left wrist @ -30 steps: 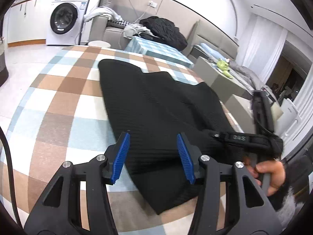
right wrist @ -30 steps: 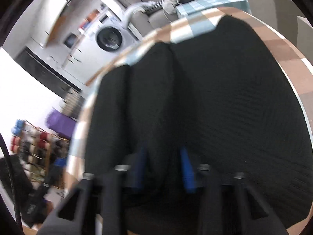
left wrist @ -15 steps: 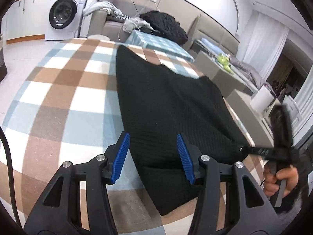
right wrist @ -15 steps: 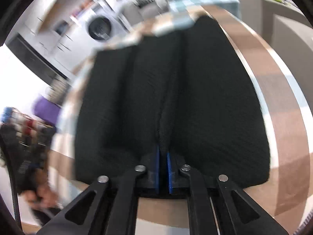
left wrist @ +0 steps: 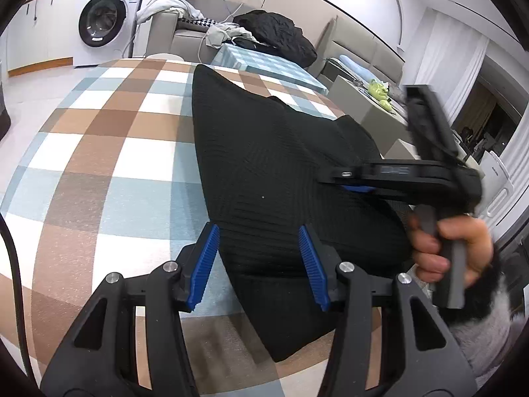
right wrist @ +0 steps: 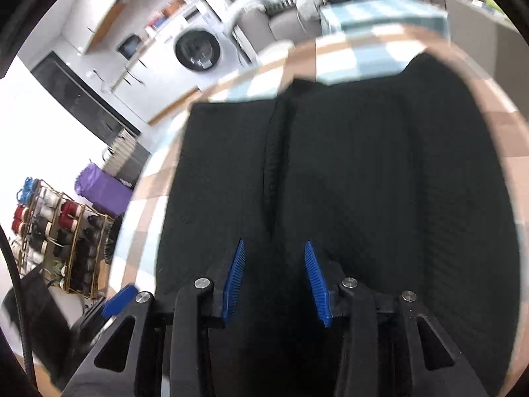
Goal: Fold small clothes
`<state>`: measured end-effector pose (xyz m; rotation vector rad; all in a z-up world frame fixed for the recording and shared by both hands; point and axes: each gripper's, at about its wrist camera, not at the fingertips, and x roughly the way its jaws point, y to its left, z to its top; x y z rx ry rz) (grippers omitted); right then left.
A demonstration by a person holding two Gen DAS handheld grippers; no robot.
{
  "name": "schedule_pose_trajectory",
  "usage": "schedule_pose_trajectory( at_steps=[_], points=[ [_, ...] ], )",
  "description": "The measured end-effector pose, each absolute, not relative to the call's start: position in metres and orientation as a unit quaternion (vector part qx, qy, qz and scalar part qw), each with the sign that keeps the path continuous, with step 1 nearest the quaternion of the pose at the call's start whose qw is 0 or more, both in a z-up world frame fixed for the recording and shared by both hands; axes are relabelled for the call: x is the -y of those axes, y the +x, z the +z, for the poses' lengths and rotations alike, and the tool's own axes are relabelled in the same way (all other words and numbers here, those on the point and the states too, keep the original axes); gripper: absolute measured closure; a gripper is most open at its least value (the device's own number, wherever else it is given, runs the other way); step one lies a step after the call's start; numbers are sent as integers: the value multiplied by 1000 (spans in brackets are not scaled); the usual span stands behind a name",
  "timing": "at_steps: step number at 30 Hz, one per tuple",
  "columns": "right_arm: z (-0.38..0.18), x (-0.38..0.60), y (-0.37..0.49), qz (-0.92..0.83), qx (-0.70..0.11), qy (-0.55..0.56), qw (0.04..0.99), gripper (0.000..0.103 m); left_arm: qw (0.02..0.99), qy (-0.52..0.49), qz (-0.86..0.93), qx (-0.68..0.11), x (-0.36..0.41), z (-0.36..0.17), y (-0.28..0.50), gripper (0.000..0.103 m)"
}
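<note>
Fingers of the left gripper (left wrist: 258, 264) stand partly open, blue ribbed pads facing each other, with nothing clamped between them. They hover over the near end of the black knit garment (left wrist: 264, 172), and no contact with the fabric is visible. The left pad lines up with the garment's left edge; the right pad sits over its middle.

Right gripper (right wrist: 274, 278): jaws have just been opening. The blue pads now stand apart, with black fabric visible below and between them but not pinched. In the left wrist view this gripper (left wrist: 355, 188) reaches in from the right over the garment, held by a hand (left wrist: 446, 248) in a furry cuff.

The garment lies on a table covered by a checked cloth (left wrist: 99, 165) in brown, pale blue and white. It is folded lengthwise, with a raised ridge (right wrist: 271, 172) running away from the right gripper along its middle. Its near end lies close to the table's edge.

Background: a front-loading washing machine (left wrist: 105, 20), a grey sofa (left wrist: 185, 29) piled with clothes, and a rack of thread spools (right wrist: 49, 231).
</note>
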<state>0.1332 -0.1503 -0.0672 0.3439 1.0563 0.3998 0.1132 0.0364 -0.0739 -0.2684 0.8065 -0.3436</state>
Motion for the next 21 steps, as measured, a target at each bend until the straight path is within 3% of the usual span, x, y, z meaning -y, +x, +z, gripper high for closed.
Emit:
schedule_pose_trajectory(
  at_steps=[1, 3, 6, 10, 16, 18, 21],
  points=[
    [-66, 148, 136, 186, -492, 151, 837, 73, 897, -131, -165, -388, -38, -74, 113, 56],
    [-56, 137, 142, 207, -480, 139, 841, 94, 897, -135, -164, -387, -41, -72, 114, 56],
    [-20, 143, 119, 219, -381, 129, 889, 96, 899, -137, -165, -383, -43, -67, 113, 56],
    [-7, 164, 110, 153, -370, 116, 909, 96, 898, -132, -179, -381, -38, -65, 112, 51],
    [-59, 180, 126, 151, -463, 164, 858, 92, 882, -109, -193, -417, -23, -83, 109, 51],
    [-61, 188, 107, 174, -460, 174, 853, 71, 878, -100, -198, -425, -21, -88, 104, 51],
    [-65, 200, 72, 201, -457, 182, 847, 64, 871, -90, -201, -440, -18, -97, 97, 51]
  ],
)
